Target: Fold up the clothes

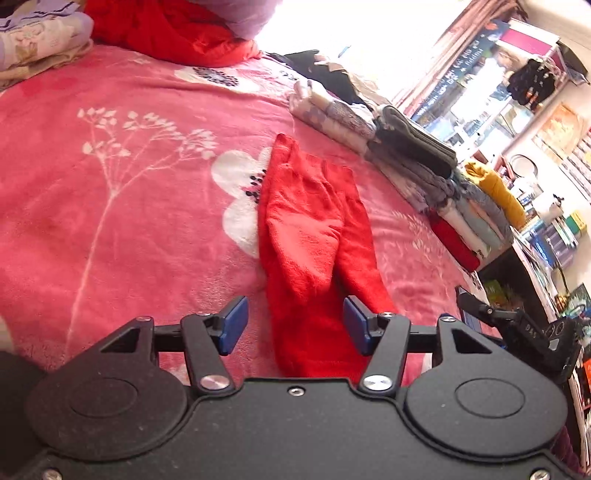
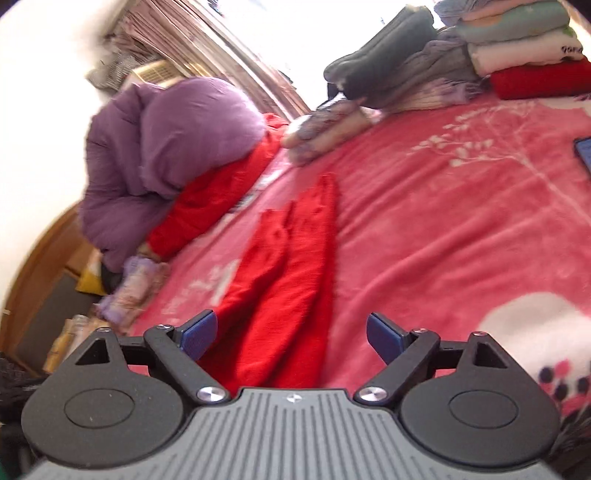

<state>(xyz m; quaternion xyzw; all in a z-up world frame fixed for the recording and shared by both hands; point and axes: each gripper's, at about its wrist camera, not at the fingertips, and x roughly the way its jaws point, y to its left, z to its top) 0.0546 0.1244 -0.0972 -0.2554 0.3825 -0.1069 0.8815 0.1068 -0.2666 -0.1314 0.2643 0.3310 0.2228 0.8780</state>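
Now, through the left wrist camera, we see our left gripper [image 1: 295, 323] with its blue pads [image 1: 233, 324] spread wide and nothing between them, poised just above the pink floral blanket [image 1: 110, 206] that covers the bed. A red garment [image 1: 310, 240] lies flat on the blanket, folded into a long narrow strip that runs from the gripper away toward the far edge of the bed; its near end sits between and under the released fingers. Along the right edge of the bed we see a row of folded clothes [image 1: 424, 162], grey, lilac, cream and red, with a mustard piece [image 1: 495, 188] at its end. At the far edge a loose red heap [image 1: 173, 33] lies under something lilac. Our other gripper [image 1: 517, 325] shows at the right, dark and partly cut off.

Through the right wrist camera, somewhat blurred, we see our right gripper [image 2: 291, 338] also released, holding nothing, its blue pads [image 2: 197, 338] well apart. The red garment [image 2: 291, 266] stretches away from between them across the pink floral blanket [image 2: 443, 229]. Toward the left edge of the bed a purple padded jacket [image 2: 166, 147] lies over red cloth [image 2: 218, 195]. The row of folded clothes [image 2: 480, 55] stands at the far right corner.
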